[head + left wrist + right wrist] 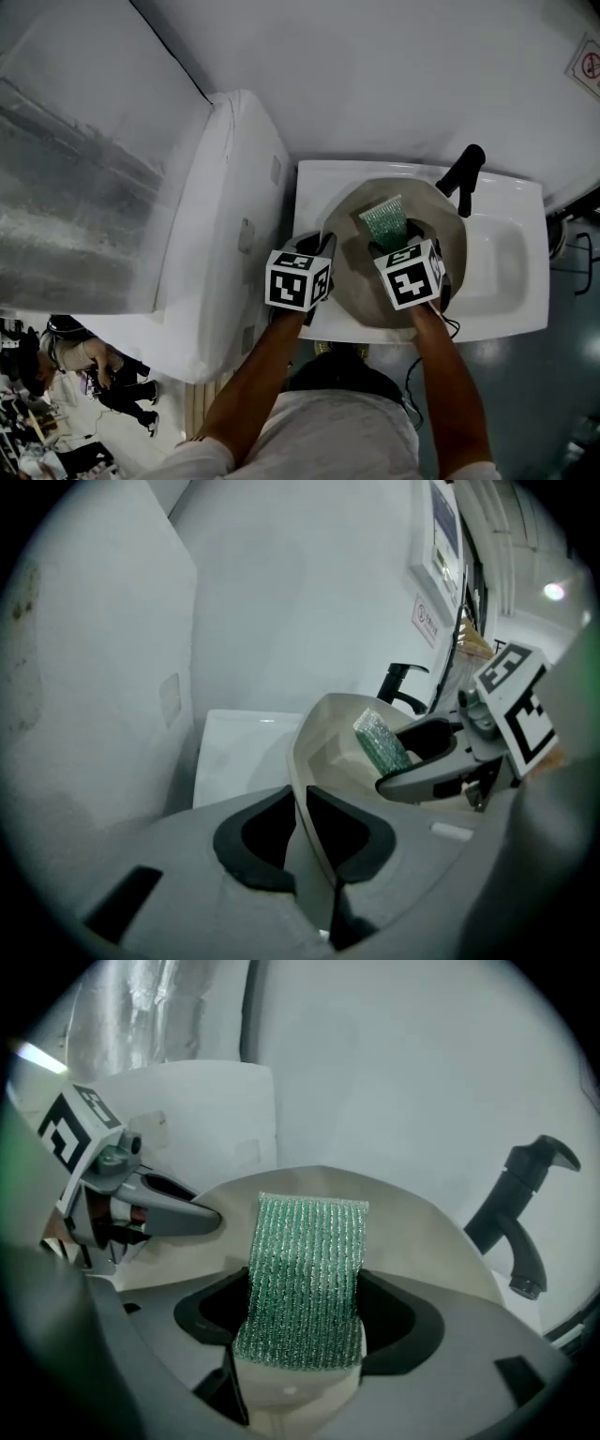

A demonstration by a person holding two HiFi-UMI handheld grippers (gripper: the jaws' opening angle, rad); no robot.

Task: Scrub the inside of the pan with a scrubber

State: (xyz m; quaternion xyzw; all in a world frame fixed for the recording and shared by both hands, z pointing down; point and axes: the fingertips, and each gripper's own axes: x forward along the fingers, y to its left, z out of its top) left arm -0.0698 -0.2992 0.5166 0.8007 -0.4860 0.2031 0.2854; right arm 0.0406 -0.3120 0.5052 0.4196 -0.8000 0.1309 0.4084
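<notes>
**Pan in the sink, scrubber held over its inside**

The beige pan (352, 281) sits in the white sink (506, 272). In the head view, the grippers' marker cubes cover its near rim. The left gripper (300, 832) pinches the pan's side wall between its jaws. The right gripper (305, 1312) clamps the green scrubber (305, 1269) above the pan's inside; whether the scrubber touches it cannot be told. A black faucet (462, 178) rises just behind the pan.

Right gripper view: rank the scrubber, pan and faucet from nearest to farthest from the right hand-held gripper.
1. The scrubber, centre, clamped between the jaws of the right hand-held gripper.
2. The pan, its beige inner wall just behind the scrubber.
3. The faucet, far right, beyond the pan's rim.
</notes>
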